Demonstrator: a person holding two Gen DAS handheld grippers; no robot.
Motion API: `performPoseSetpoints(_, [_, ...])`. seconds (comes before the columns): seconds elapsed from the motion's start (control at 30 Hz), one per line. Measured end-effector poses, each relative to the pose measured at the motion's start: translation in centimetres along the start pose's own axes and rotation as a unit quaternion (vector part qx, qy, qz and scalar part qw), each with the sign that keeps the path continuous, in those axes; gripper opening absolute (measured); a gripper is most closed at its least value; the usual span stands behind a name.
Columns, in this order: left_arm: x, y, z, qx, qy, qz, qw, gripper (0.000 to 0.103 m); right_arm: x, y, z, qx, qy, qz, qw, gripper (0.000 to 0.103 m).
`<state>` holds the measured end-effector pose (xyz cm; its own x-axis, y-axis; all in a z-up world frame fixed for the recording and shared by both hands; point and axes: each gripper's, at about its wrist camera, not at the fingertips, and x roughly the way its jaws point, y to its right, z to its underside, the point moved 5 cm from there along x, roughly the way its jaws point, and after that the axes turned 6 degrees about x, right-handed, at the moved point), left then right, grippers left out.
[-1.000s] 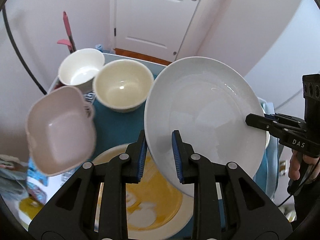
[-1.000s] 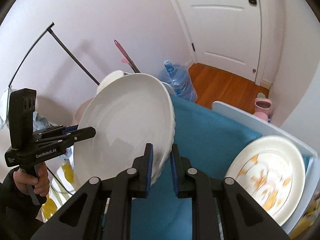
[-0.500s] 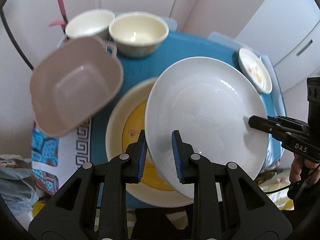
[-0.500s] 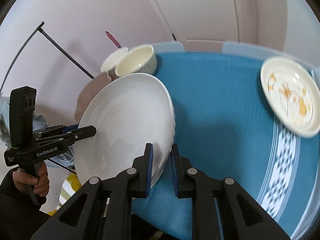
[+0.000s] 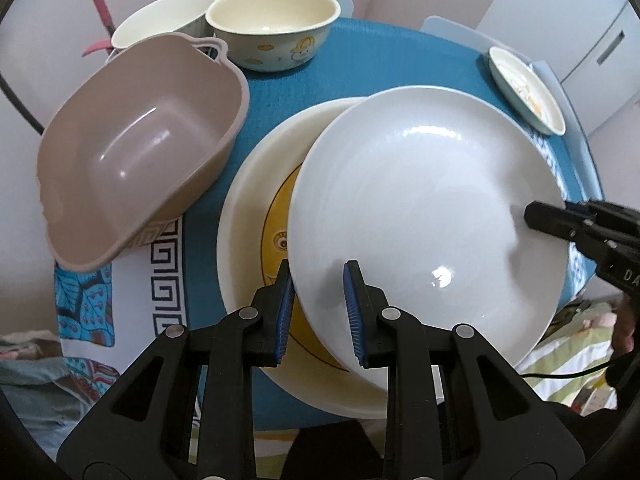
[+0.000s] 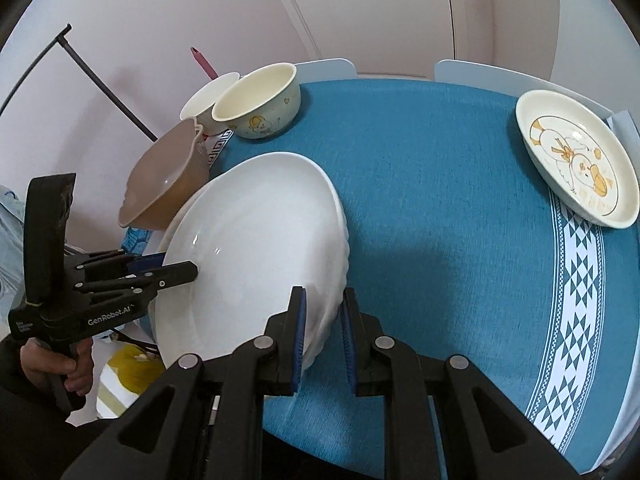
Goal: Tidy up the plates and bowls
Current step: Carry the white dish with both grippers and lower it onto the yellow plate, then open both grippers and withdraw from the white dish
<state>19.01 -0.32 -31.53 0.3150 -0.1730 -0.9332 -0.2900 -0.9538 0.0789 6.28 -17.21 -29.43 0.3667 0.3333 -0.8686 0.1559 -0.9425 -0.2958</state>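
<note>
A large white plate (image 5: pixel 424 208) is held by both grippers, tilted just above a cream plate with a yellow cartoon print (image 5: pixel 256 216) on the blue tablecloth. My left gripper (image 5: pixel 320 304) is shut on the white plate's near rim. My right gripper (image 6: pixel 322 330) is shut on the opposite rim of the white plate (image 6: pixel 256 248). It shows in the left wrist view (image 5: pixel 560 220). A beige square bowl (image 5: pixel 136 144) sits left of the plates. A cream cartoon bowl (image 5: pixel 276 24) and a white bowl (image 5: pixel 160 16) stand behind it.
A small cream plate with a duck print (image 6: pixel 576 160) lies at the table's far right. The round table's blue cloth (image 6: pixel 440 184) is bare between the plates. A pink-handled tool (image 5: pixel 100 4) and a black rod (image 6: pixel 104 80) stand by the wall.
Both grippers lowered the white plate toward the table; it now hangs just over the yellow-print plate. Both cameras tilted down and closer to the table.
</note>
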Motion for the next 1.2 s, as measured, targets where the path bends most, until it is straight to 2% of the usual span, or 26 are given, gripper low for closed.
performPoseSetpoints(0.3, [0.4,0.4,-0.4,0.043,0.004,-0.042,0.9982,0.022,0.5,-0.4,0.1,-0.021,0.003,0.034,0.999,0.016])
performPoseSetpoints(0.53, [0.3,1.2,-0.5,0.102,0.003,-0.107,0.9891,0.022,0.6,-1.1,0.5,-0.045,0.004,0.073,0.996,0.016])
performPoseSetpoints(0.73, [0.2,0.9,-0.5,0.114,0.003,-0.132,0.9846,0.022,0.9,-1.8,0.6,-0.068,0.002,0.098,0.993,0.016])
performPoseSetpoints(0.83, [-0.2,0.7,-0.2,0.115,0.005,-0.131,0.9847,0.022,0.8,-2.1,0.7,-0.083,0.005,0.112,0.99,0.016])
performPoseSetpoints(0.97, [-0.2,1.0,0.0,0.116,0.004,-0.136,0.9838,0.022,0.8,-1.9,0.7,-0.083,0.005,0.118,0.99,0.016])
performPoseSetpoints(1.2, [-0.8,1.4,0.5,0.132,0.011,-0.164,0.9775,0.022,0.9,-2.3,0.6,-0.085,0.005,0.122,0.989,0.016])
